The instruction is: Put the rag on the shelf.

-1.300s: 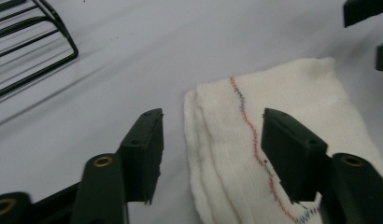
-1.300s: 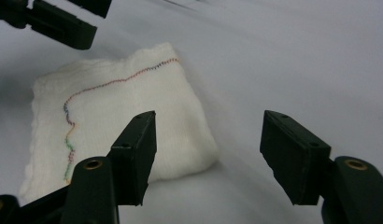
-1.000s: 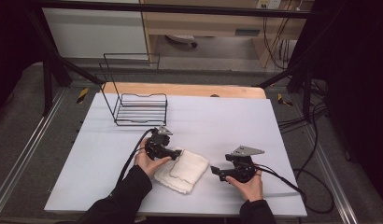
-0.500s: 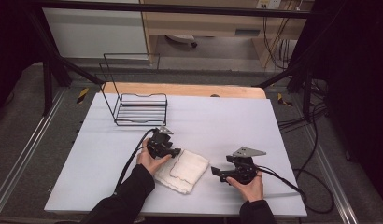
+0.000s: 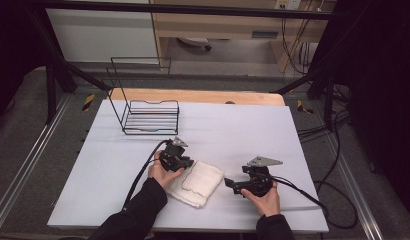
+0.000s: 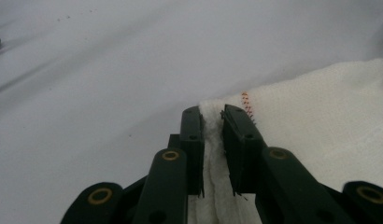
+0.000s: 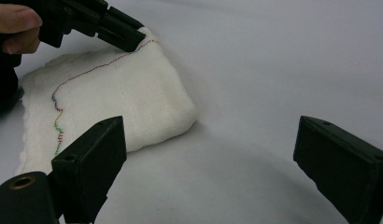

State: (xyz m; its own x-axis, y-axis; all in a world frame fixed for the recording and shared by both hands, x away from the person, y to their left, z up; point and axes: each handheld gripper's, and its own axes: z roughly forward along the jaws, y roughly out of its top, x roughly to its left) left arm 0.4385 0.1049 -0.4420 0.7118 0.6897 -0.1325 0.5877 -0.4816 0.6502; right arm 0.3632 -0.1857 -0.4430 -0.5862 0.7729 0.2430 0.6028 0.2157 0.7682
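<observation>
Near the front middle of the white surface (image 5: 253, 125), a folded white towel (image 5: 197, 182) is lying flat; left tongs (image 6: 210, 140) are pinching its far corner edge, right tongs (image 7: 208, 154) are sitting wide open just beside it, gripping nothing. Wire rack (image 5: 150, 116) is standing well apart at the back left.

White tabletop (image 5: 243, 125) on wooden board (image 5: 203, 96), grey floor (image 5: 23, 125), wooden furniture (image 5: 218, 22) behind, dark surroundings
</observation>
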